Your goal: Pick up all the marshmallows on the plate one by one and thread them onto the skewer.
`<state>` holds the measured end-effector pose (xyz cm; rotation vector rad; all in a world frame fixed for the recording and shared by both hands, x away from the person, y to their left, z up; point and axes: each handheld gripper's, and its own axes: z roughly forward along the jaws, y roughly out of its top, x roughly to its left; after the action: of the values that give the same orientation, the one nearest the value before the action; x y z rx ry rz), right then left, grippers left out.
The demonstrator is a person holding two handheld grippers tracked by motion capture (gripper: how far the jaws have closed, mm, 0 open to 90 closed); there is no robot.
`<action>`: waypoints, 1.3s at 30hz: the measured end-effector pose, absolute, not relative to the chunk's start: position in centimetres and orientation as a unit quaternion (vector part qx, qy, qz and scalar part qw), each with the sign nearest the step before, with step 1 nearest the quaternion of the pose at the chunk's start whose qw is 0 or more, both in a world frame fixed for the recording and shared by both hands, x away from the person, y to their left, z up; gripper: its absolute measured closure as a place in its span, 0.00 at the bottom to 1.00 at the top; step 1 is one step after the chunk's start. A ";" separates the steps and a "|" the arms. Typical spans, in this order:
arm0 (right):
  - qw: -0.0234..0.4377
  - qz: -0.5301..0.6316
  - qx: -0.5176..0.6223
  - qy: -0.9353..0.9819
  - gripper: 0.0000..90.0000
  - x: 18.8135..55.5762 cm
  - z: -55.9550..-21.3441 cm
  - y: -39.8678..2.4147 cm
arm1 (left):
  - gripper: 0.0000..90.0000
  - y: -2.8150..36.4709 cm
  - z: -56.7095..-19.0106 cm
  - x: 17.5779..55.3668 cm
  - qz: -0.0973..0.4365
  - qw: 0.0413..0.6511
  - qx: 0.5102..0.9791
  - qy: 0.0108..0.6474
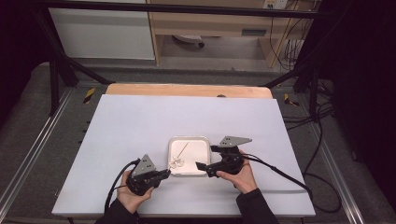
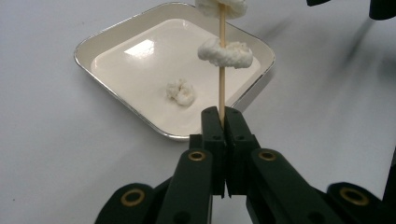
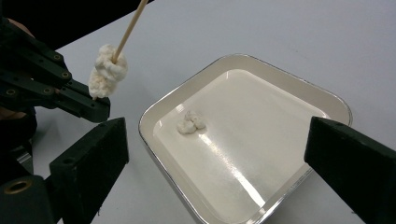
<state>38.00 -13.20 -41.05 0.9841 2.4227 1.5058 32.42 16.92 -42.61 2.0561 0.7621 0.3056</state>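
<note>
A thin wooden skewer (image 2: pixel 222 88) stands up from my left gripper (image 2: pixel 222 114), whose jaws are shut on its lower end. Two white puffy pieces (image 2: pixel 225 52) are threaded on it. It leans over the cream tray (image 2: pixel 112 28), where one loose white piece (image 2: pixel 180 92) lies near the middle. From above, the left gripper (image 1: pixel 166 173) sits at the tray's (image 1: pixel 189 138) near left corner. My right gripper (image 1: pixel 205 157) is at the tray's right side. Its jaws stand wide open around the tray (image 3: pixel 280 65) with nothing between the pads (image 3: pixel 217 128). The threaded pieces (image 3: pixel 108 70) hang just left of it.
The tray rests on a white sheet (image 1: pixel 140 121) that covers the table. A wooden edge (image 1: pixel 187 89) shows at the far side. Cables (image 1: pixel 280 172) trail from both grippers towards the near edge and right. Dark frame bars (image 1: pixel 60 70) stand beyond the table.
</note>
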 end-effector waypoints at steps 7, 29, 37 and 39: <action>0.074 0.490 0.337 0.800 0.05 38.1 -41.2 -13.0 | 0.98 17.4 -42.5 32.6 0.115 0.446 0.832 0.309; 0.081 0.436 0.340 0.829 0.04 40.3 -42.1 -7.4 | 0.98 18.5 -42.6 33.2 0.118 0.432 0.832 0.327; 0.082 0.425 0.326 0.841 0.15 40.7 -42.9 -5.6 | 0.98 18.6 -42.6 33.3 0.120 0.432 0.832 0.328; 0.082 0.426 0.320 0.842 0.19 40.8 -43.1 -5.2 | 0.98 18.6 -42.7 33.3 0.119 0.432 0.832 0.329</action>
<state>40.77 -5.22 -43.14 0.9546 2.5162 1.2715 33.29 18.56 -42.66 2.0736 0.8191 0.2973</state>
